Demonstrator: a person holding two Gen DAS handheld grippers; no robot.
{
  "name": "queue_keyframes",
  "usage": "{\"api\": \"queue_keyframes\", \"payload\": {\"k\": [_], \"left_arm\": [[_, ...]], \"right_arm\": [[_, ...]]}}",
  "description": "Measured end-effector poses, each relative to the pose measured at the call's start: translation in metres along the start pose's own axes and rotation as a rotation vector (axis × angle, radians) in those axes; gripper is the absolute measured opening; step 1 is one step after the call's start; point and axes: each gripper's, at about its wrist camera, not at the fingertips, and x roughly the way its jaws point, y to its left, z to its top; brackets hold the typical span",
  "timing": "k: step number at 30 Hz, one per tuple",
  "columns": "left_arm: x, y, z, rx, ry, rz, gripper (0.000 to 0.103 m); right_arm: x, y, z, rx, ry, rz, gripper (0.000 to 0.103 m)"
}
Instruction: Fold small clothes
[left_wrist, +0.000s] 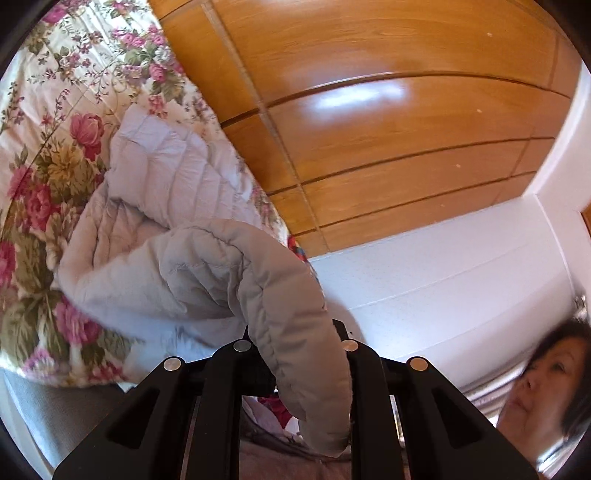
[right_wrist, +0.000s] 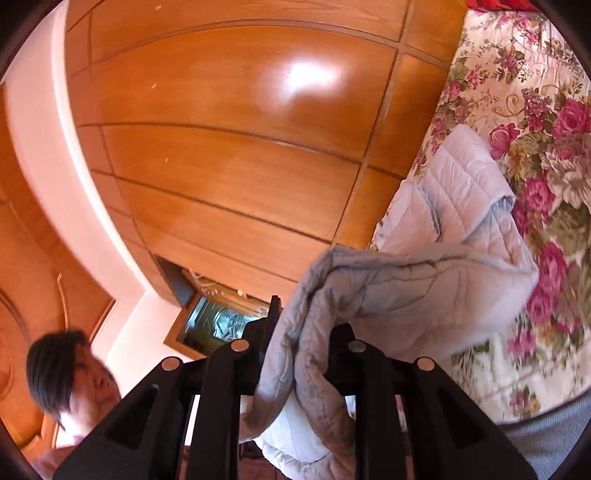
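A pale grey-lilac quilted garment (left_wrist: 177, 266) lies partly on a floral bedspread (left_wrist: 44, 184), and its near end is lifted off the bed. My left gripper (left_wrist: 295, 332) is shut on a thick rolled edge of it, which drapes back over the jaws. In the right wrist view the same garment (right_wrist: 424, 280) stretches from the bedspread (right_wrist: 546, 147) to my right gripper (right_wrist: 308, 321), which is shut on a bunched fold that hangs down between the fingers. The fingertips of both grippers are mostly hidden by cloth.
A glossy wooden wardrobe front (left_wrist: 369, 129) fills the background, seen also in the right wrist view (right_wrist: 240, 147). A white wall (left_wrist: 443, 277) adjoins it. The person's head (left_wrist: 546, 373) is close beside the grippers, also in the right wrist view (right_wrist: 62, 369). A framed glass panel (right_wrist: 218, 325) sits lower down.
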Motion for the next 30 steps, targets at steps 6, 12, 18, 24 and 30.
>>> {"api": "queue_keyframes", "payload": {"k": [6,12,18,24,30], "left_arm": [[0.027,0.02,0.047,-0.036,-0.014,0.093,0.013],[0.063,0.05,0.083,-0.108,0.004,0.14,0.013],[0.089,0.072,0.125,-0.153,-0.027,0.18,0.018],[0.102,0.103,0.155,-0.29,-0.091,0.183,0.038],[0.092,0.086,0.169,-0.248,-0.162,0.116,0.069]], "right_arm": [[0.023,-0.033,0.035,0.146,-0.049,-0.057,0.021],[0.044,-0.077,0.065,0.284,-0.107,-0.106,0.024],[0.059,-0.111,0.091,0.385,-0.193,-0.119,0.046],[0.075,-0.113,0.115,0.32,-0.209,-0.14,0.071],[0.098,-0.064,0.123,-0.024,-0.093,-0.358,0.076]]}}
